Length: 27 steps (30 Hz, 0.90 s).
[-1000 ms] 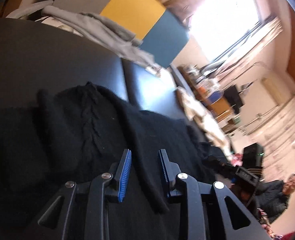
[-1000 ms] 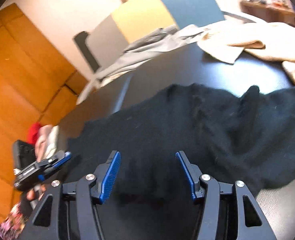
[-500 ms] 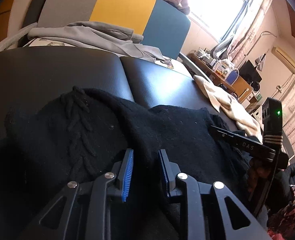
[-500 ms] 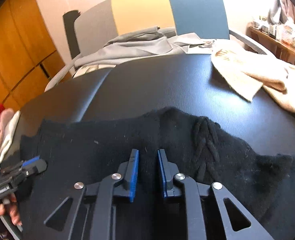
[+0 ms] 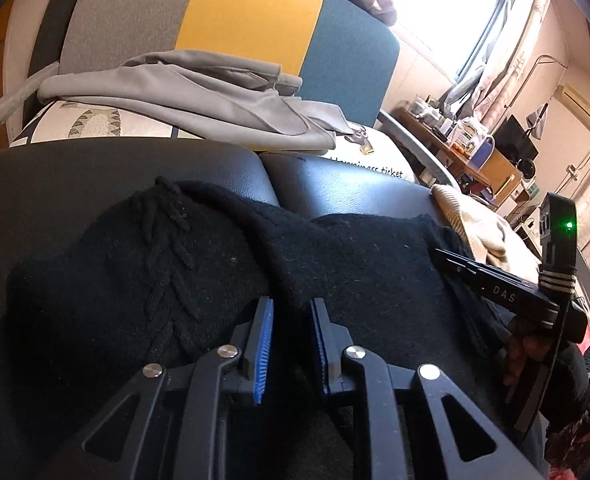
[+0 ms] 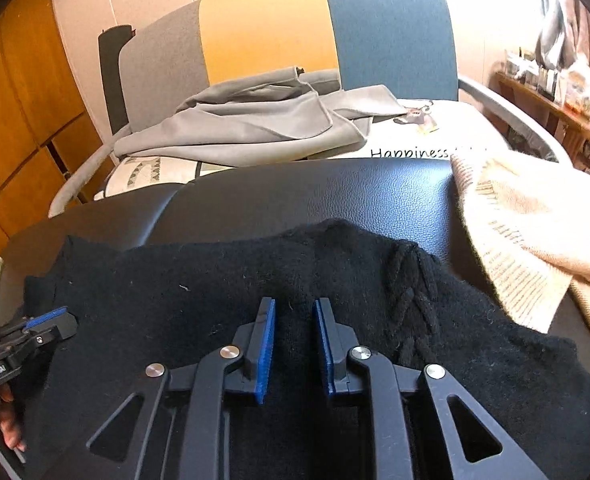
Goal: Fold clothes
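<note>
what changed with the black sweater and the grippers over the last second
Both jaws closed: the left hand-held gripper and right hand-held gripper now pinch the black sweater, its edge drawn in from the spread-out lie. Grey garment and cream sweater unmoved.

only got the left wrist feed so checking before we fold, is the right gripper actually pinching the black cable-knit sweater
Observer: Yes. In the right wrist view the right gripper has a raised fold of the black cable-knit sweater pinched in it. Its jaws have just closed in, then eased slightly.
Operator: and the cream ribbed sweater, is it in the way
Observer: The cream ribbed sweater lies to the right. Its ribbed hem reaches the black sweater's right edge, beside the cable braid.
</note>
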Each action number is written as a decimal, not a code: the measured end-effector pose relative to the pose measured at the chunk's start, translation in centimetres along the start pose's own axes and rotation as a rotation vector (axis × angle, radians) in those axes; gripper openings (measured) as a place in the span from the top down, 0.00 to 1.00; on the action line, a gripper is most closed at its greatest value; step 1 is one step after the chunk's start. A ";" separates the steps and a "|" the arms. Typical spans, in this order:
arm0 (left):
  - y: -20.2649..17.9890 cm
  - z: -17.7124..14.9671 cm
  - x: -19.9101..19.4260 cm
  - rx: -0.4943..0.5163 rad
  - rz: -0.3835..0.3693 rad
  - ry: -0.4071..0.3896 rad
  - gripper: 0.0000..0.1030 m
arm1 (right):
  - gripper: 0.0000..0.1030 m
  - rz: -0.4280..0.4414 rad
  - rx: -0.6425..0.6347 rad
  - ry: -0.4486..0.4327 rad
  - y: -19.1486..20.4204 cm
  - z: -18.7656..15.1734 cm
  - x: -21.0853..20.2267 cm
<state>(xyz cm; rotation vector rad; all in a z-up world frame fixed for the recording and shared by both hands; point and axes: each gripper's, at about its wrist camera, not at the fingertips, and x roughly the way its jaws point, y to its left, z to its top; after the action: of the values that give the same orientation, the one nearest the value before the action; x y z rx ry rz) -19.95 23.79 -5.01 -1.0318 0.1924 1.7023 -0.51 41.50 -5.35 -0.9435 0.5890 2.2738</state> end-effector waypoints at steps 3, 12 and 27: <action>-0.4 -0.8 -2.1 -0.061 -0.009 -0.008 0.76 | 0.76 0.052 0.045 0.016 -0.8 -0.2 -1.5; -0.8 -6.4 -3.4 -0.282 -0.212 0.022 0.73 | 0.70 0.200 0.195 0.050 -2.4 -7.0 -6.4; -2.4 -5.3 -6.4 -0.198 -0.237 0.012 0.95 | 0.93 0.208 0.186 -0.041 -2.3 -6.7 -10.2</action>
<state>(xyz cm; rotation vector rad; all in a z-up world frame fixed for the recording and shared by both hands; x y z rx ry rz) -14.86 17.13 -2.92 -1.1620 -0.0903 1.5207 10.01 35.52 -2.53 -0.7737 0.8999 2.3633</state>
